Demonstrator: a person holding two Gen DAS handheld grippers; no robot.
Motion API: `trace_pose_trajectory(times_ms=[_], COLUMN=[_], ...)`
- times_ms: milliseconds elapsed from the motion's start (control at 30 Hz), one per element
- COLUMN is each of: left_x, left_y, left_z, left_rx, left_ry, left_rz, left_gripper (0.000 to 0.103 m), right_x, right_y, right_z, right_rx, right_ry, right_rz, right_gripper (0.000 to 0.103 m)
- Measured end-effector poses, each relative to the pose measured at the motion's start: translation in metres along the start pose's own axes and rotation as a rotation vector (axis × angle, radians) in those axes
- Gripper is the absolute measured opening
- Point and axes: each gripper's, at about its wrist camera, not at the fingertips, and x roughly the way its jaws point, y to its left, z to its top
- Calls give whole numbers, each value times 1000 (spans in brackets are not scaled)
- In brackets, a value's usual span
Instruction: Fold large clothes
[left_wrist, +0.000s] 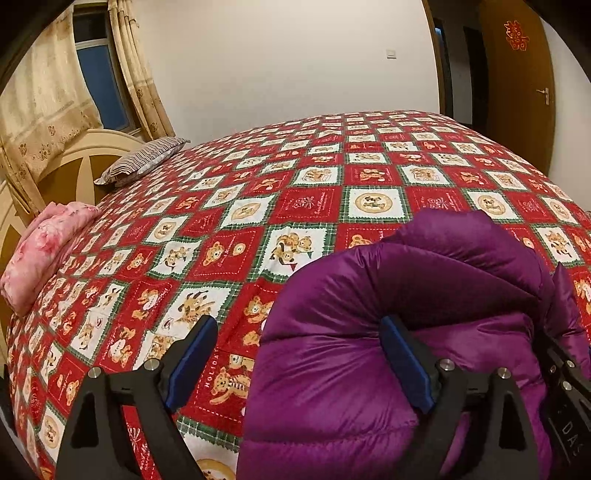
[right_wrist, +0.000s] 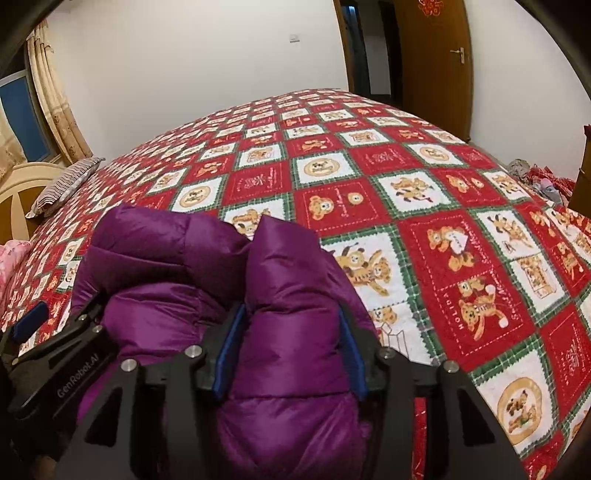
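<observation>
A puffy purple down jacket (left_wrist: 424, 266) lies bunched on the red patchwork bedspread (left_wrist: 229, 206). My left gripper (left_wrist: 298, 325) stands open and wide. Its left finger (left_wrist: 192, 358) hangs over bare bedspread, while its right finger (left_wrist: 406, 365) rests against the jacket's padding, and the jacket's left edge lies between the jaws. In the right wrist view my right gripper (right_wrist: 291, 312) is shut on a thick fold of the purple jacket (right_wrist: 288, 280), with both blue pads pressed into it. The left gripper (right_wrist: 55, 350) shows at the jacket's left side there.
A pink folded quilt (left_wrist: 44, 251) and a striped pillow (left_wrist: 144, 158) lie by the cream headboard (left_wrist: 66, 173) on the left. Beyond the bed are a white wall and a brown door (left_wrist: 517, 92). Crumpled items (right_wrist: 543, 181) sit past the bed's right edge.
</observation>
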Motion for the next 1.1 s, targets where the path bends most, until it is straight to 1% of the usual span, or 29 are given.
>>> trace_pose_trajectory(times_ms=[533,633,700,733,767,833,900,933,967,1000,1033,1067,1100], left_x=[7,3,-3,-9,-15,-23,-25,-22,-13,-1,8,16,17], left_y=[-2,-2,4,11,18,28,34,34,33,29,27,25,25], left_z=[-2,-1,3,6,10,20,31,34,34,31,27,20,16], left_rx=[-2,11,-3,-31,-61,-91,-102,-97,-80,-53,-38,-30,-35], left_ry=[13,13,26,26,9,-22,-54,-57,-36,7,35,51,45], left_rz=[-13,-11,-28,-42,-58,-43,-12,4,18,27,26,20,12], left_gripper=[90,90,90,90,90,90,90,91,91,91,91,91,91], right_x=[8,2,-11,-20,-32,-50,-56,-52,-42,-24,-15,-3,9], right_y=[-3,-1,4,5,8,20,33,37,40,39,36,31,23], right_z=[-3,-2,2,5,10,21,33,37,40,41,40,36,31], right_rx=[10,-3,-21,-20,-22,-50,-81,-91,-92,-80,-70,-55,-36], right_ry=[15,4,-20,-44,-77,-145,-176,-166,-142,-97,-74,-49,-32], right_rz=[3,-23,-38,-35,-30,-25,10,21,34,32,24,8,-14], right_gripper=[53,53,53,53,53,53,53,49,43,32,29,29,28])
